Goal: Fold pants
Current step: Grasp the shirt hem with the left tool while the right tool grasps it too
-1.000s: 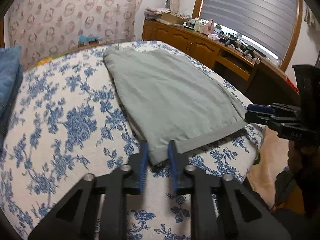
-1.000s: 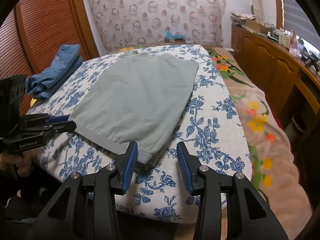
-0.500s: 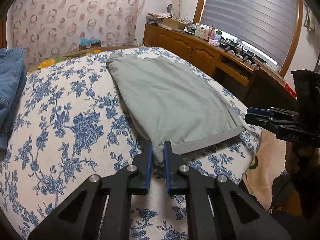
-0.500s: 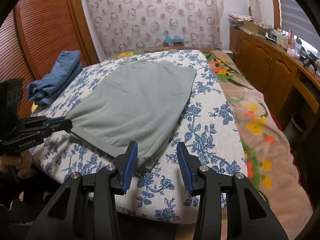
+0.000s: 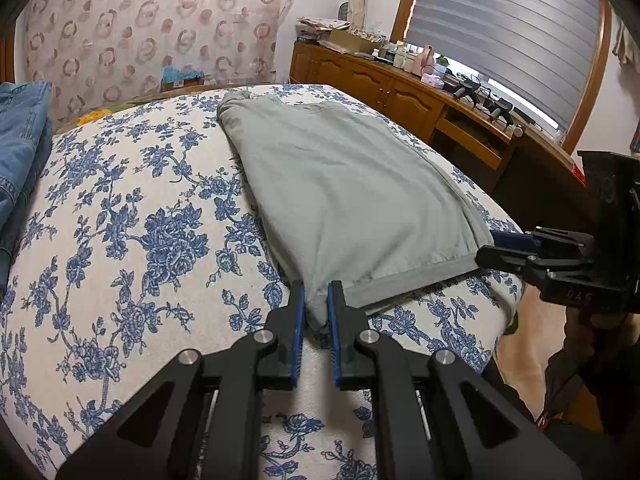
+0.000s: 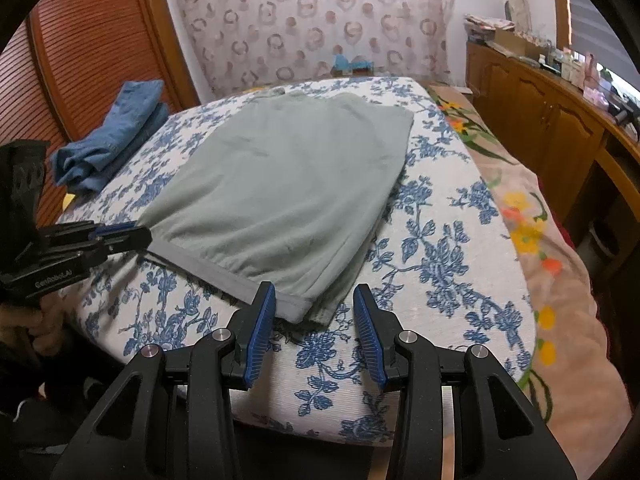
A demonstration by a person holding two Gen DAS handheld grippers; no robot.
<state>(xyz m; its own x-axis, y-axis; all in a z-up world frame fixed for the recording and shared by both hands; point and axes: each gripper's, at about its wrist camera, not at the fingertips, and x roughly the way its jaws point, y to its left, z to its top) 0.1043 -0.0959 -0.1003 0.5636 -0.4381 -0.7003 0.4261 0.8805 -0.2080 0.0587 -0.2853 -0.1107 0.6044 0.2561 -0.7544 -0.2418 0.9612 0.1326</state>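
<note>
A bed point(image 5: 120, 208) with a blue-flowered white cover fills a bedroom with wooden cabinets. The left gripper point(image 5: 316, 300) is clamped on the near left corner of the grey-green pants point(image 5: 340, 184), which lie folded flat on the cover. The right gripper point(image 6: 314, 306) stands apart around the near right hem corner, pads not pressing. Folded blue jeans point(image 6: 112, 136) lie at the far left.

Left claw point(image 5: 316, 304) pinched — right claw point(image 6: 314, 312) agape.
</note>
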